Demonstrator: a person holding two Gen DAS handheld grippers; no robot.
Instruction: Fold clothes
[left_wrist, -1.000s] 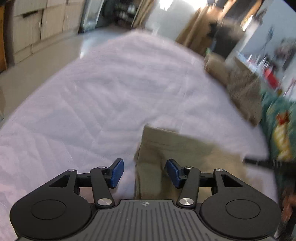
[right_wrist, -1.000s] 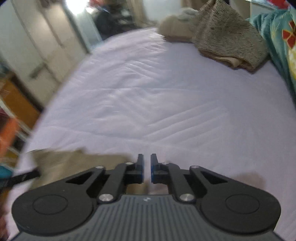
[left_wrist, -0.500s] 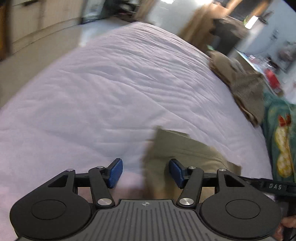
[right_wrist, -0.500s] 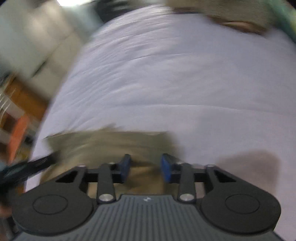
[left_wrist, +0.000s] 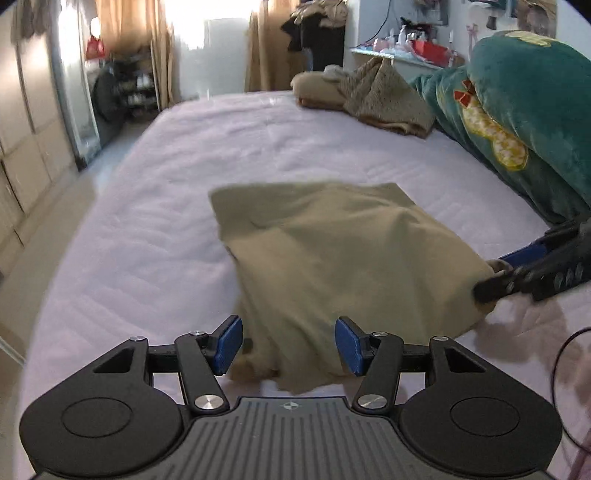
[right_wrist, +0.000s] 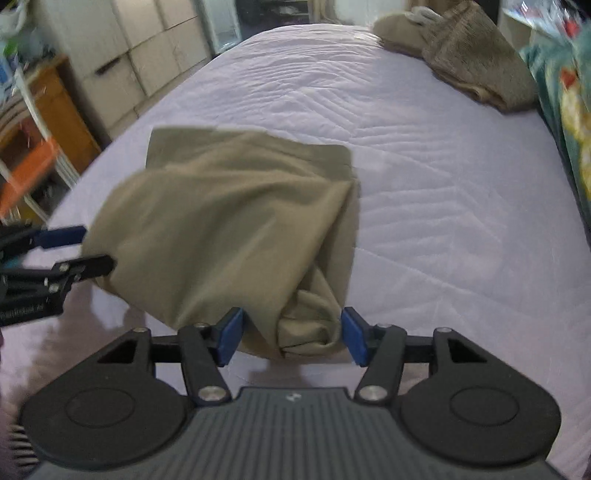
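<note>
While the tan cloth (left_wrist: 343, 258) is lying in a soft heap on the near part of the pale bed (left_wrist: 177, 206), a fold is being made. The left gripper (left_wrist: 288, 345) is being held open around one bunched corner. The right gripper (right_wrist: 291, 334) has just been opening, its jaws standing clear of the lump between them. Next, the heap is probably needing to be smoothed flat. The corners under the cloth are being hidden, and its edges are looking blurry.

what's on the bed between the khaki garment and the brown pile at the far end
Nothing: between the khaki garment and the brown pile only bare quilted bed cover shows, clearest in the right wrist view.
</note>
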